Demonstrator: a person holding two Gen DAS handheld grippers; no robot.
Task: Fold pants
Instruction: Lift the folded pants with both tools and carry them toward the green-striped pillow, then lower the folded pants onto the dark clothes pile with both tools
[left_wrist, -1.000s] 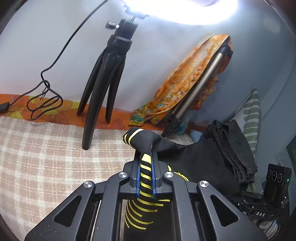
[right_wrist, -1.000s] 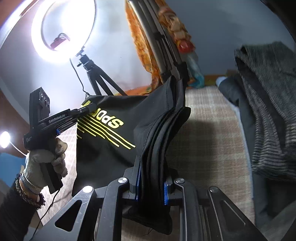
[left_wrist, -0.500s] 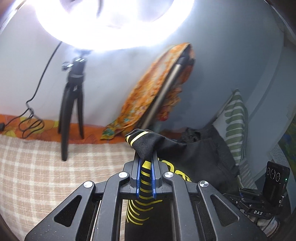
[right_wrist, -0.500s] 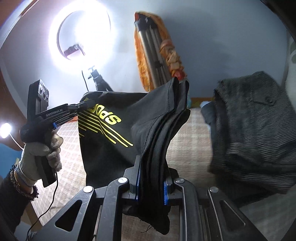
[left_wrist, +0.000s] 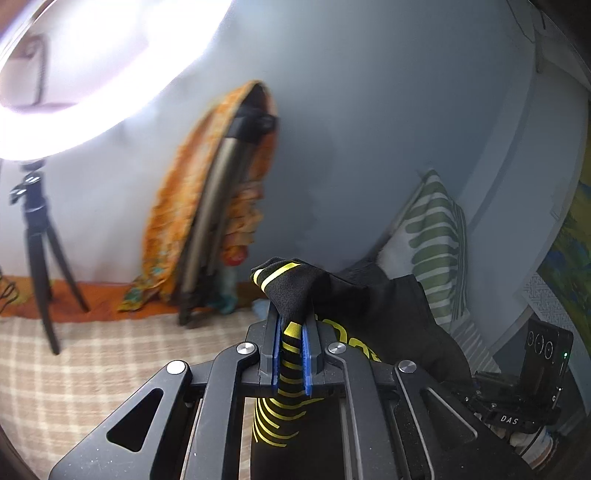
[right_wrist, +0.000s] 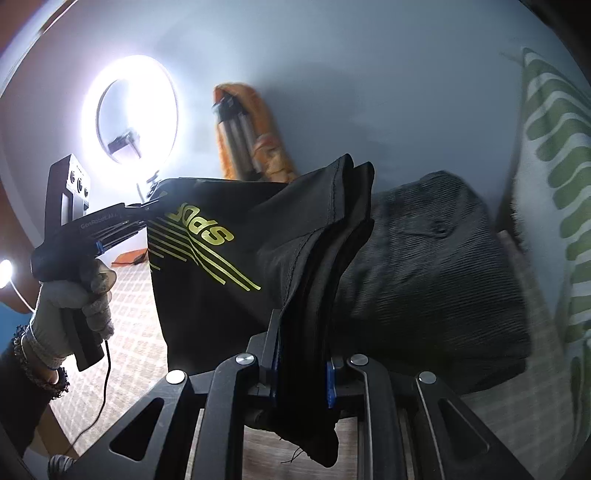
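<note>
Black sports pants with yellow printed stripes (right_wrist: 236, 258) hang in the air above a checked beige bedcover (left_wrist: 92, 362), stretched between two hand-held grippers. The left gripper (left_wrist: 290, 354) has its jaws closed narrow on a ribbed black-and-yellow band at one corner; the right gripper (right_wrist: 301, 369) has its jaws clamped on a thick stack of several fabric layers at the other corner. The cloth looks light, soft and limp, sagging freely below the held edge, so it will likely drape and shift unless kept taut; corners and hems seem the best places to grip. Yellow lettering reads upside down as "SPO", the rest hidden. The left gripper's body shows "GenRobot.AI", somewhat blurred, and "DAS" appears on the right gripper in the left view. Behind the pants on the right lies a dark grey ribbed garment (right_wrist: 436, 266), beside a green-and-white striped pillow (right_wrist: 554, 155). Far left, a glowing ring light (right_wrist: 129, 107) stands against the wall.
</note>
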